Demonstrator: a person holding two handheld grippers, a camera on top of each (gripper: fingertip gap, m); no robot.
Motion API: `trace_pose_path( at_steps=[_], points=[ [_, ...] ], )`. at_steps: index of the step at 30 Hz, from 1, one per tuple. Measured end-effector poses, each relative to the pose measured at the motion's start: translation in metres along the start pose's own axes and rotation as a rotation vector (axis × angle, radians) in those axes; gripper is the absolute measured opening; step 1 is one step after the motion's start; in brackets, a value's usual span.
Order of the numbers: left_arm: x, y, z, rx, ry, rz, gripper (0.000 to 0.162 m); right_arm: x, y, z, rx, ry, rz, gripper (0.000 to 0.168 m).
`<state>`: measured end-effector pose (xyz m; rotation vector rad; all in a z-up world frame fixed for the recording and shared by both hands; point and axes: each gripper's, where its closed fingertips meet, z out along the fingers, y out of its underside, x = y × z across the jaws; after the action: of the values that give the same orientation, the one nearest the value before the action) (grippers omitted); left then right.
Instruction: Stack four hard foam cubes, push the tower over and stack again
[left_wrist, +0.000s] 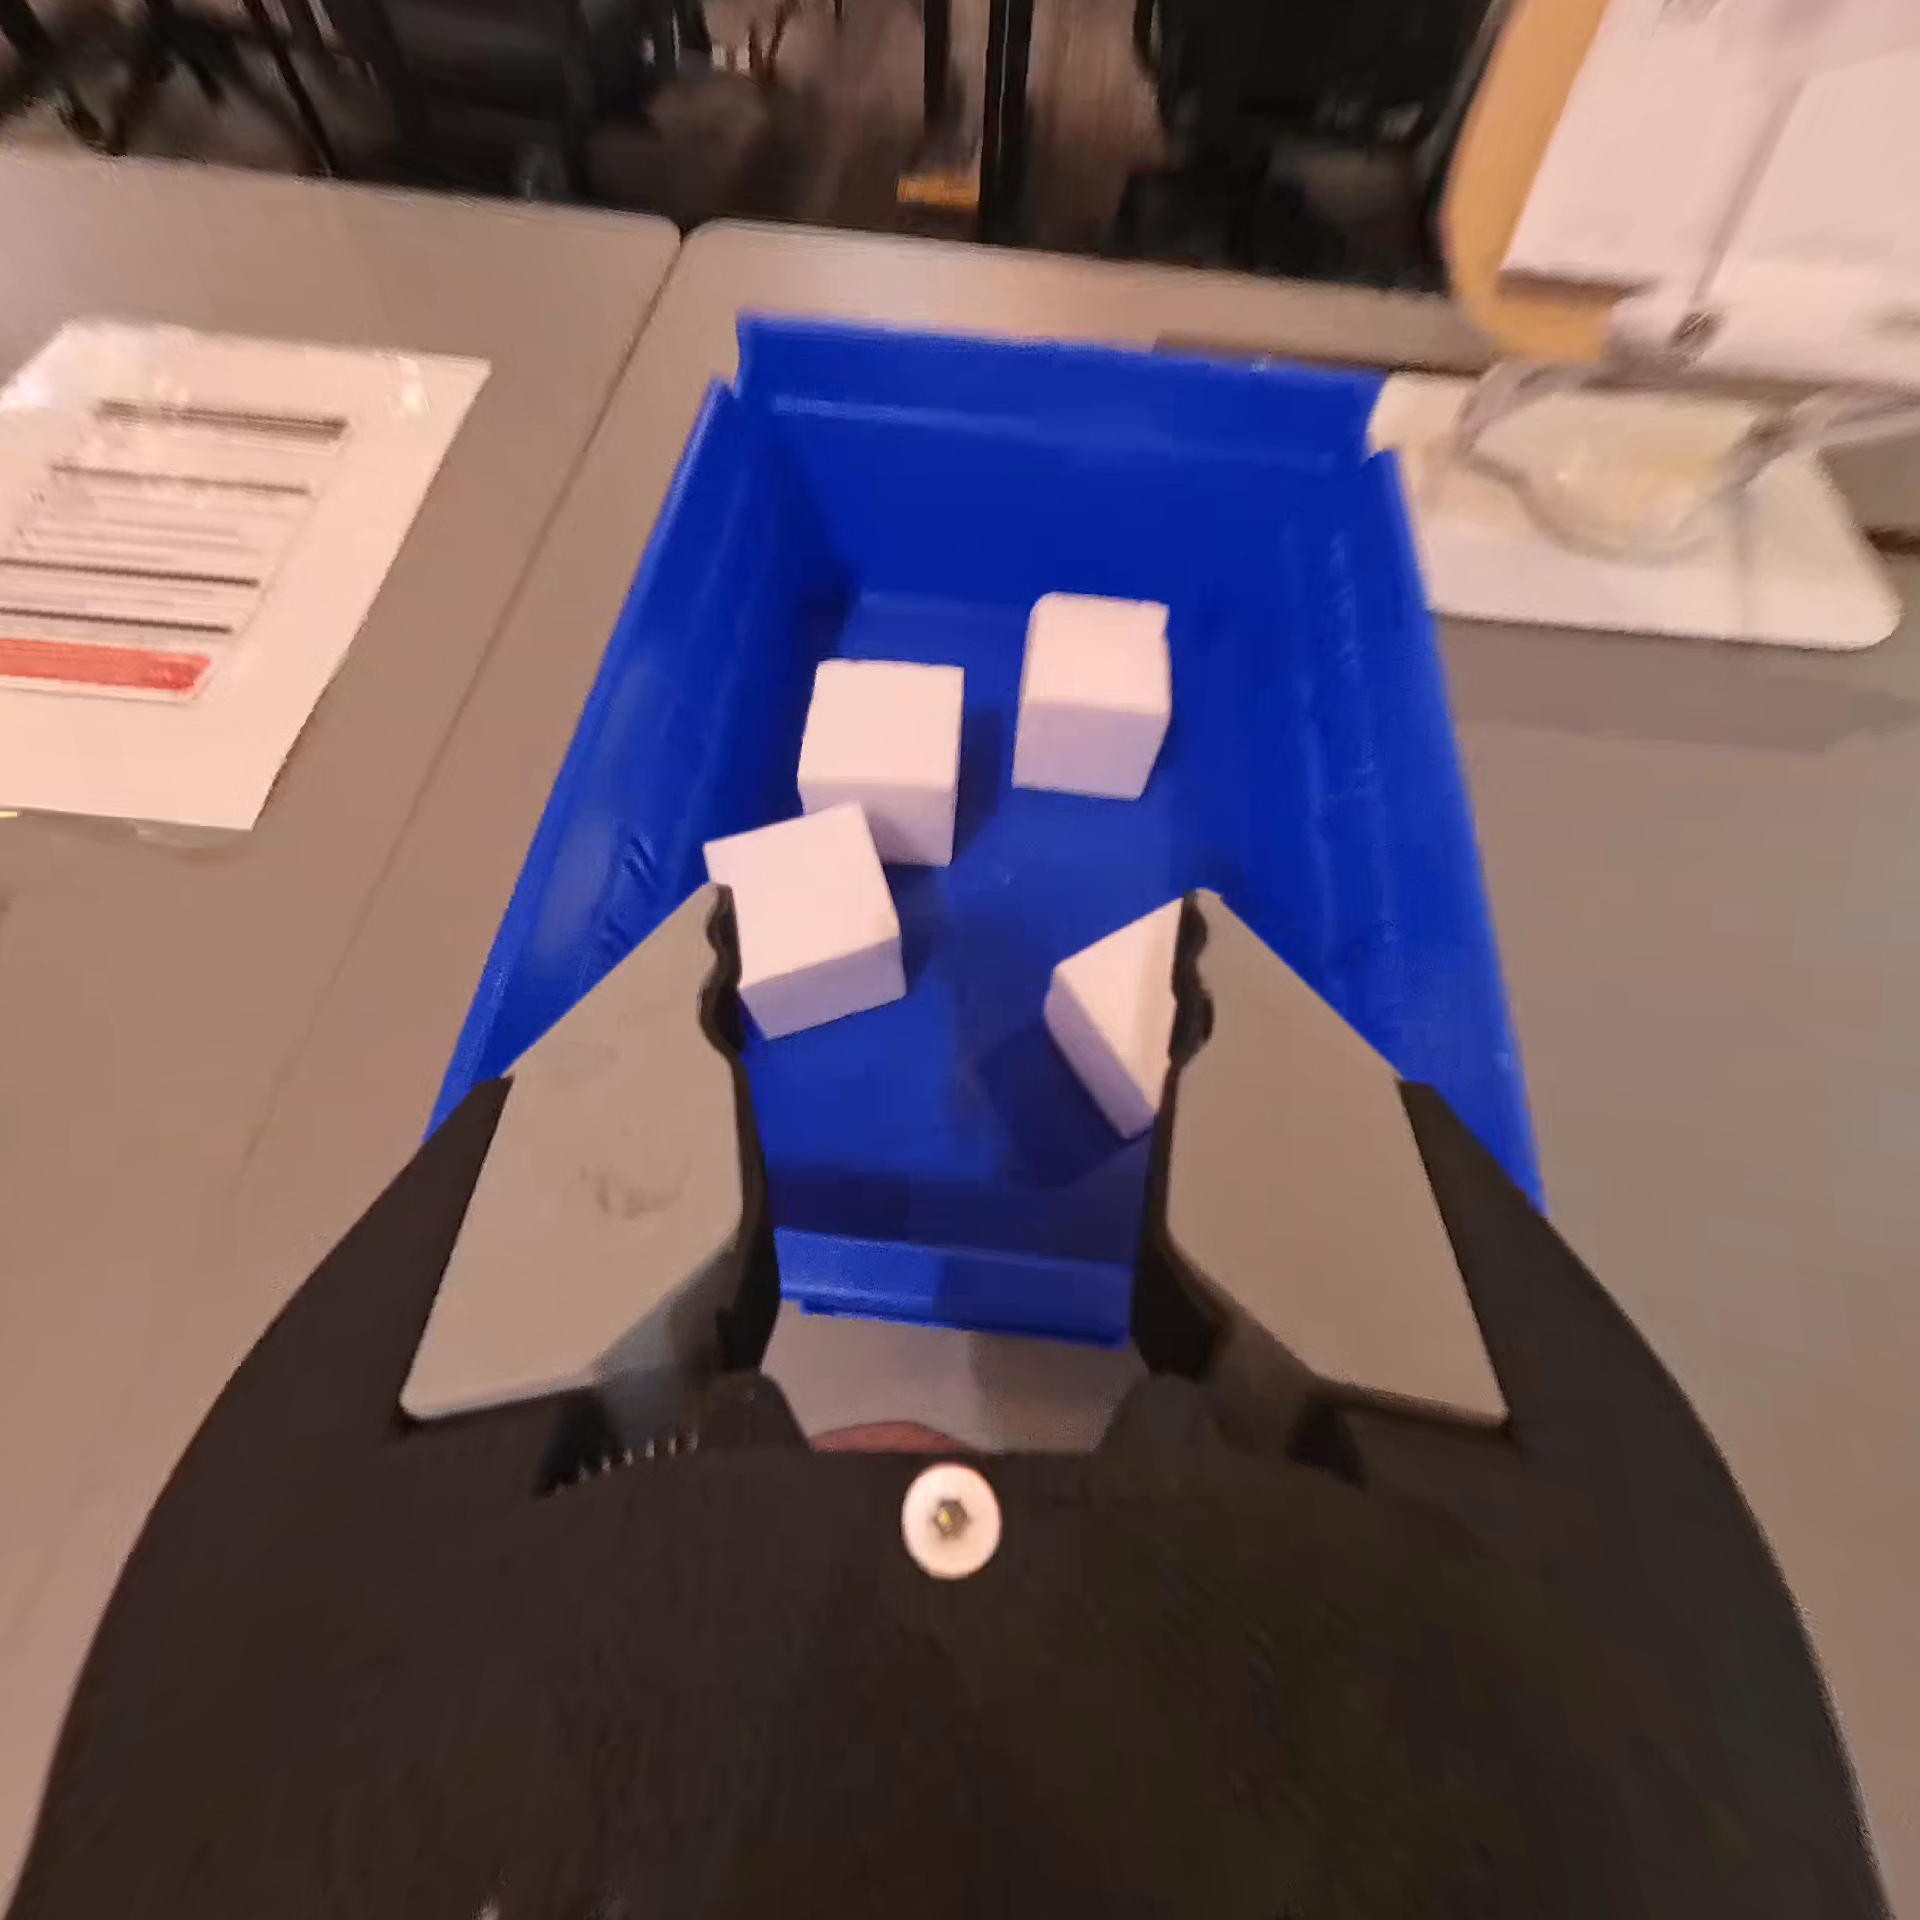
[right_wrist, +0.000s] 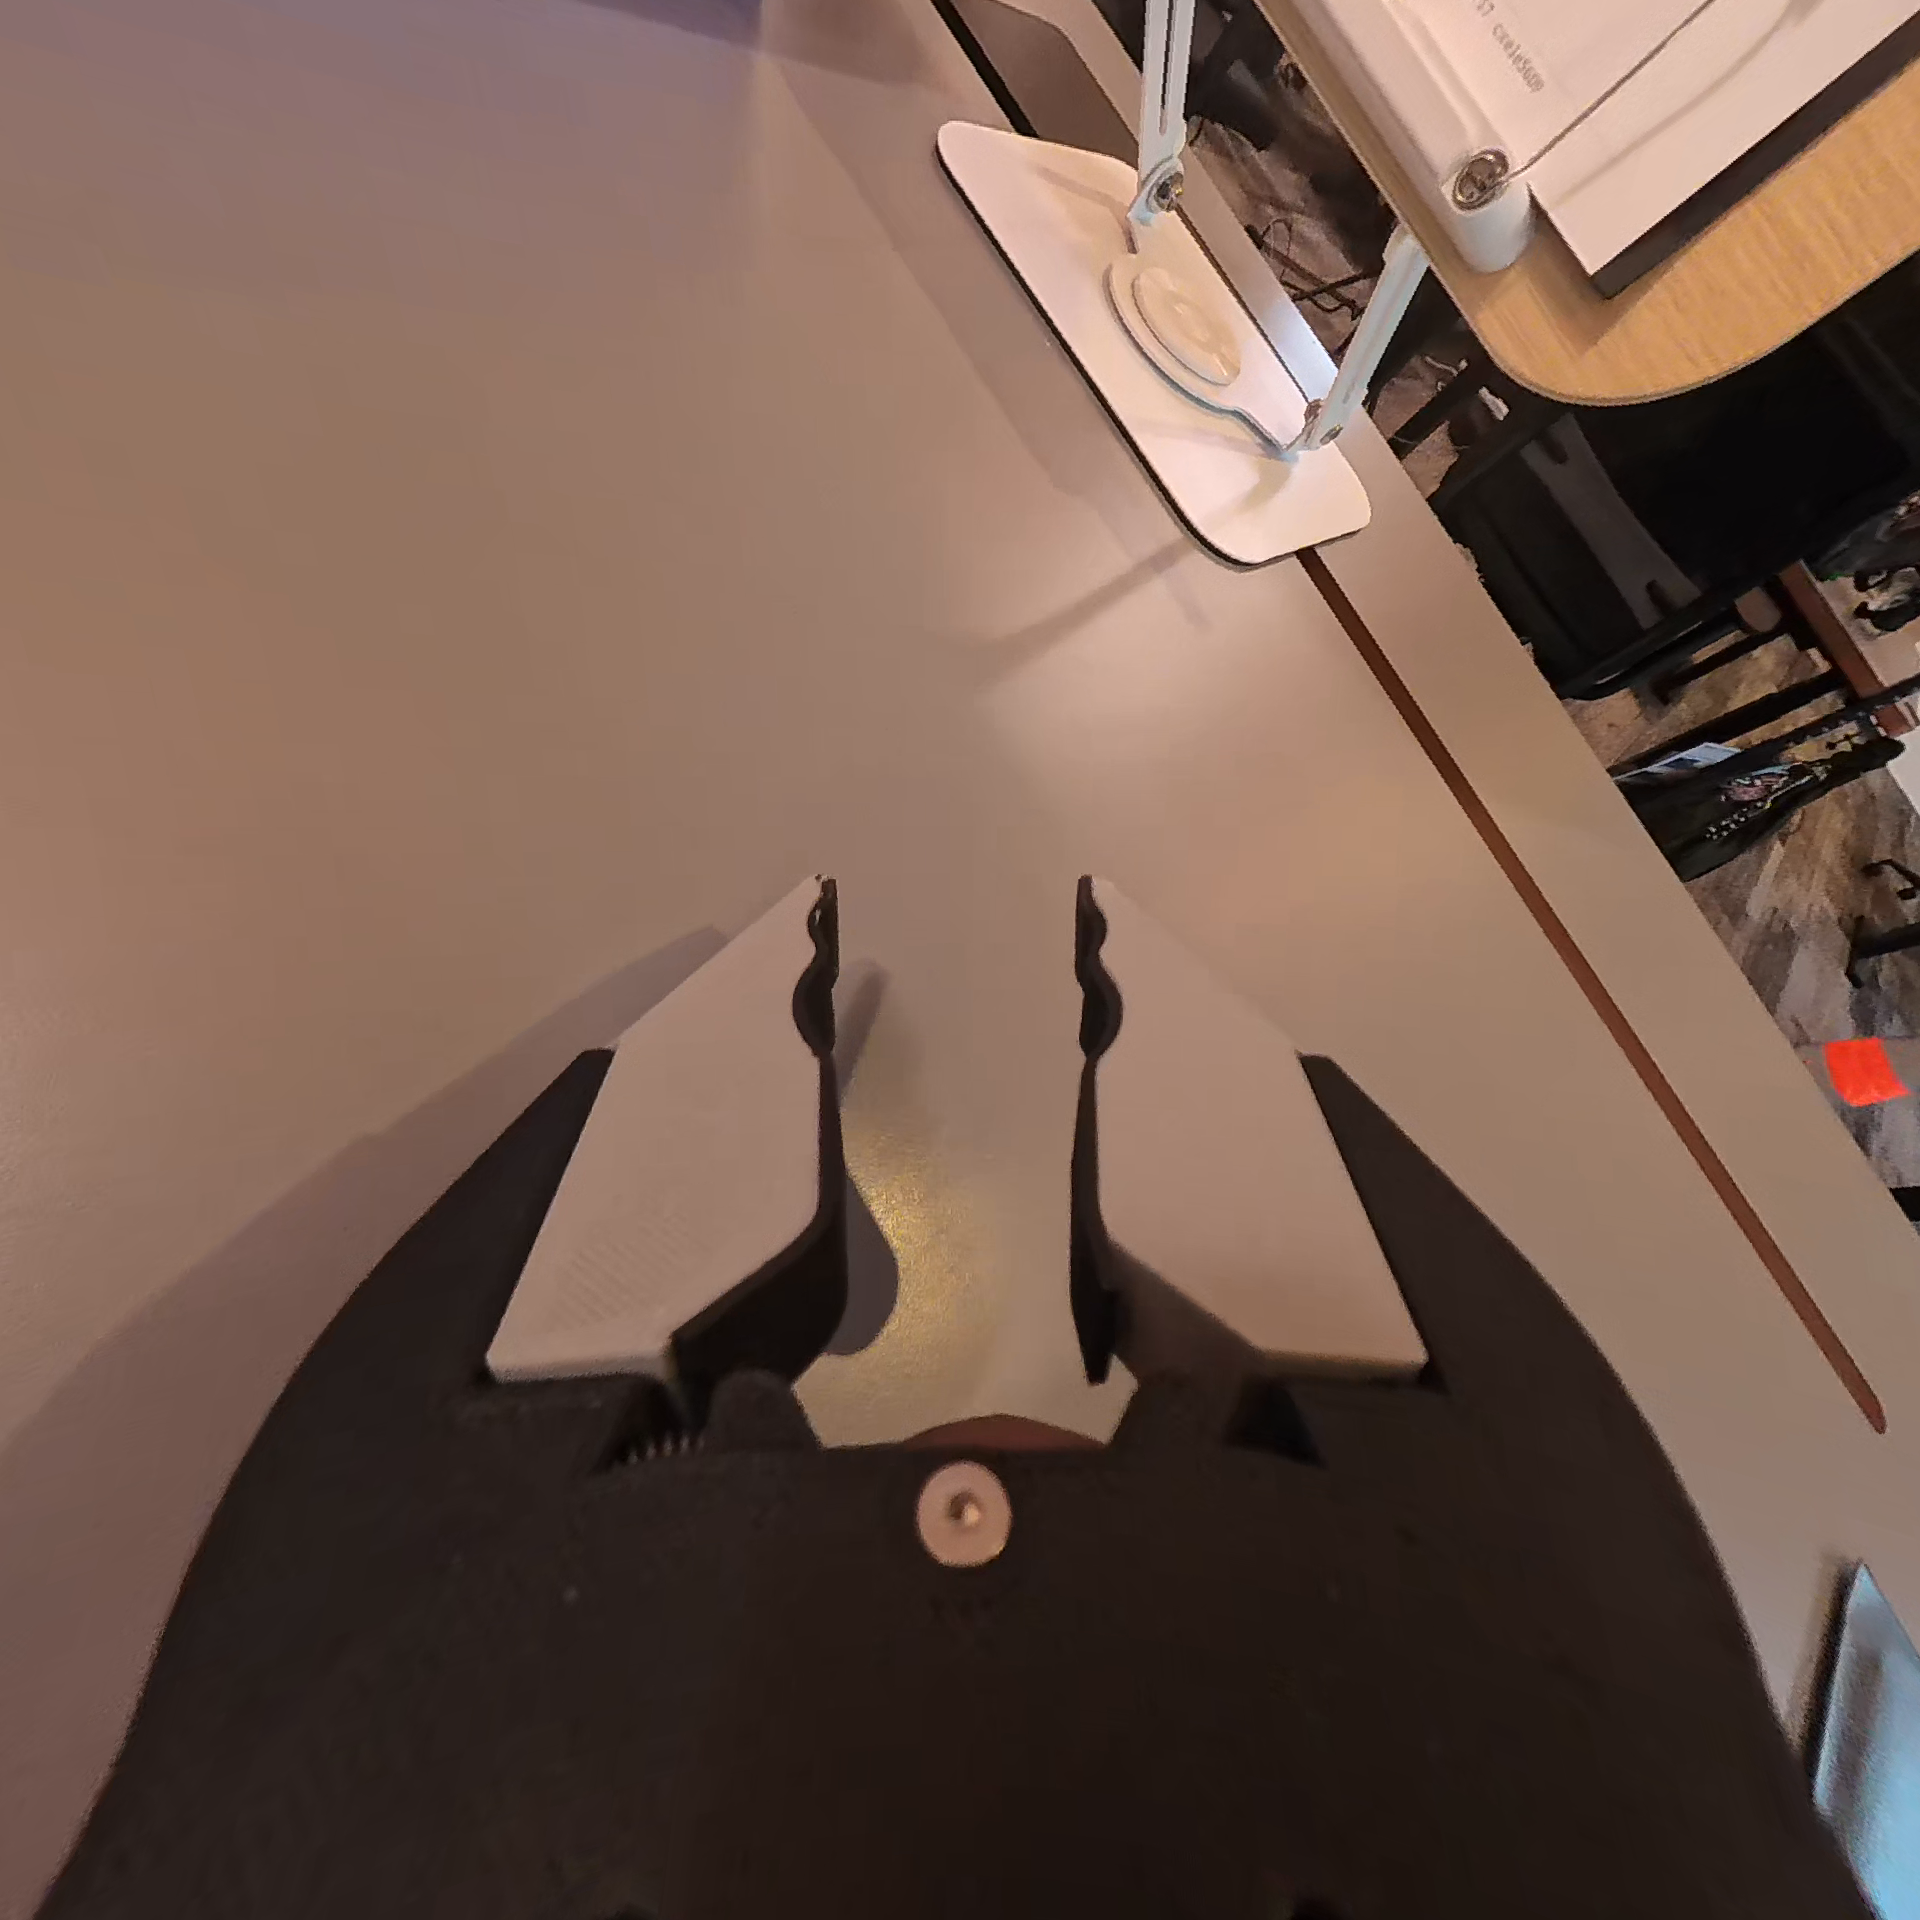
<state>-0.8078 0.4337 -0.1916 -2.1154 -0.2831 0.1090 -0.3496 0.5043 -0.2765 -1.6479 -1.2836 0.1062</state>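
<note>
While spread wide and gripping nothing, hovers above the near end of a blue bin (left_wrist: 1351, 810): left gripper (left_wrist: 954, 904), jaws well apart, tips framing the bin's floor. Just beyond the left fingertip, a tilted white foam cube (left_wrist: 805, 920); partly hidden behind the right fingertip, a second cube (left_wrist: 1112, 1013), turned corner-on. Farther in, two more cubes side by side, one left (left_wrist: 883, 758) touching or nearly touching the tilted one, one right (left_wrist: 1091, 694) standing apart. All four loose on the bin floor, none stacked. Left of the bin, on the grey table (left_wrist: 1662, 935), a printed sheet (left_wrist: 197, 561); to the right, a white stand base (left_wrist: 1662, 561), blurred.

Likewise parted and empty, right gripper (right_wrist: 954, 894), gap narrower, poised over bare tabletop (right_wrist: 468, 520). Beyond it, near the table's edge, the white stand base (right_wrist: 1049, 208) with its thin white arm (right_wrist: 1351, 353).
</note>
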Motion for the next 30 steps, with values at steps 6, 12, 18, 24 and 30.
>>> trace_pose_path(
  at_steps=[6, 12, 18, 24, 30],
  points=[
    [0.054, 0.032, 0.02, -0.16, 0.274, 0.13, 0.066, 0.004, 0.0, -0.002, 0.006, 0.005, 0.018, 0.043],
    [0.072, 0.038, 0.021, -0.232, 0.495, 0.301, 0.069, 0.002, 0.0, -0.002, 0.004, -0.001, 0.007, 0.043],
    [0.076, 0.039, 0.024, -0.287, 0.635, 0.483, 0.072, 0.0, 0.0, -0.001, 0.004, -0.003, -0.002, 0.043],
    [0.077, 0.045, 0.035, -0.379, 0.626, 0.63, 0.077, 0.0, -0.001, -0.001, 0.011, -0.006, -0.003, 0.043],
    [0.061, 0.089, 0.064, -0.559, 0.488, 0.805, 0.071, -0.003, -0.001, 0.0, 0.009, -0.018, -0.011, 0.043]
  ],
)
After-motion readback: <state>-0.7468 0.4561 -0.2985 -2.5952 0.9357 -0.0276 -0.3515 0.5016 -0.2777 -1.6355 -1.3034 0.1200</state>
